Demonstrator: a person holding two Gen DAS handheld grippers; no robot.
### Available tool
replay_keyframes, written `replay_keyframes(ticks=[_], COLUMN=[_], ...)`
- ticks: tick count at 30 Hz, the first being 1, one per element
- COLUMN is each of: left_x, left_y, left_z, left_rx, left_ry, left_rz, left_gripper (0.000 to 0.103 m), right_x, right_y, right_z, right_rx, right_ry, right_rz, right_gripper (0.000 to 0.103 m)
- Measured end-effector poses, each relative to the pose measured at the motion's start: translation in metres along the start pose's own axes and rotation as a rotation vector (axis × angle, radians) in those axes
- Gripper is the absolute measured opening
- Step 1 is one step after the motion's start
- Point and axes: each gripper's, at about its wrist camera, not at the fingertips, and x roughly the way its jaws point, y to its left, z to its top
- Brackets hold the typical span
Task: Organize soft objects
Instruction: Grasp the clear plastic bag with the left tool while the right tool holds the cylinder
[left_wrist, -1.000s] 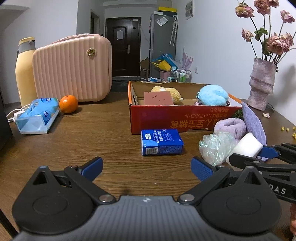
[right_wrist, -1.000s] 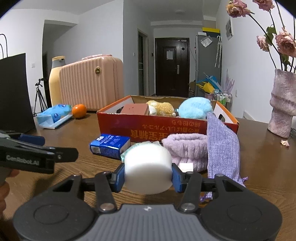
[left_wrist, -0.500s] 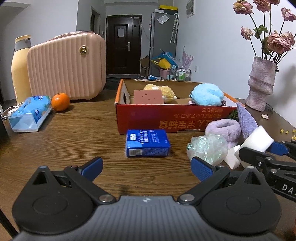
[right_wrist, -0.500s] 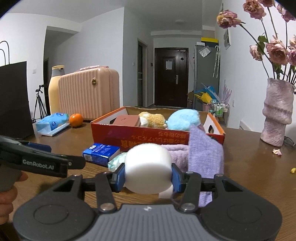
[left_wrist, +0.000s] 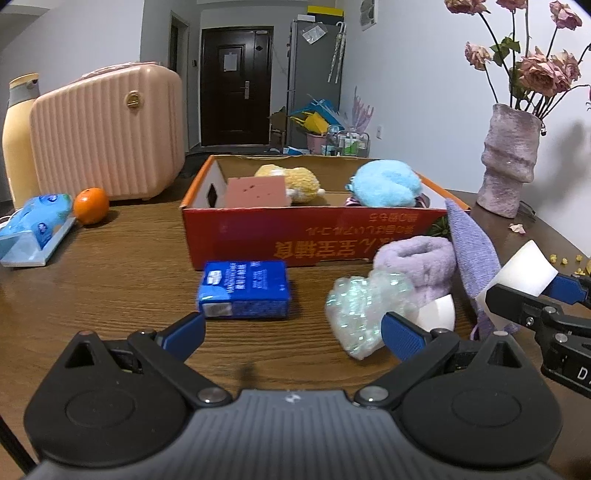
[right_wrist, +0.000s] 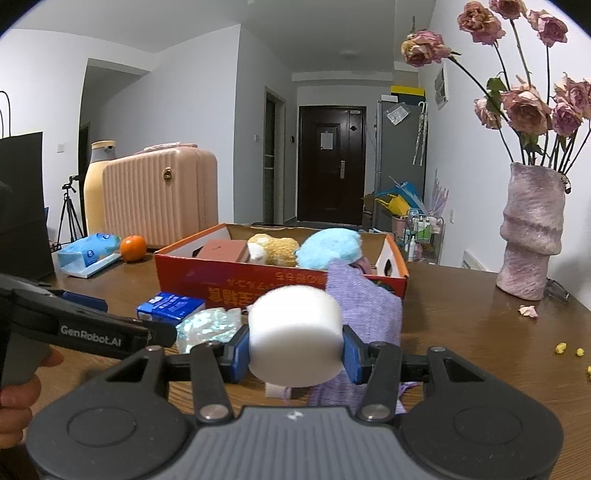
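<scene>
My right gripper (right_wrist: 294, 355) is shut on a white foam cylinder (right_wrist: 294, 334) and holds it above the table, in front of the red cardboard box (right_wrist: 258, 288). The cylinder also shows in the left wrist view (left_wrist: 521, 269). The box (left_wrist: 314, 236) holds a pink sponge block (left_wrist: 256, 191), a yellow plush (left_wrist: 295, 181) and a blue plush (left_wrist: 386, 182). My left gripper (left_wrist: 291, 332) is open and empty, low over the table. Just beyond it lie a blue tissue pack (left_wrist: 243, 290), a shiny crumpled wrap (left_wrist: 364, 310), a purple fluffy roll (left_wrist: 417, 262), a lavender cloth (left_wrist: 472, 243) and a second white foam piece (left_wrist: 437, 312).
A pink suitcase (left_wrist: 107, 129), a yellow bottle (left_wrist: 16, 133), an orange (left_wrist: 90, 205) and a wet-wipes pack (left_wrist: 35, 225) stand at the left. A vase of dried roses (left_wrist: 511, 162) stands at the right, with crumbs (right_wrist: 569, 349) on the table near it.
My right gripper has lifted the white foam cylinder higher and moved towards the box. My left gripper has moved forward and right, closer to the blue pack and the shiny wrap.
</scene>
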Motion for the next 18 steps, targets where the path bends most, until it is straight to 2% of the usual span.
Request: replay_keyframes(ticks=[9, 18], left_x=[0.011, 0.031], left_y=[-0.026, -0.039], left_z=[0.004, 0.009], left_rx=[0.041, 0.063], left_ry=[-0.013, 0.011], left_rz=[-0.017, -0.029], left_gripper=[0.103, 0.103], right_x=[-0.002, 0.001], right_y=[-0.017, -0.029], right_z=[-0.001, -0.002], right_rx=[0.007, 0.021], right_ry=[-0.007, 0.002], right_rz=[-0.026, -0.055], right_gripper=[0.049, 0.050])
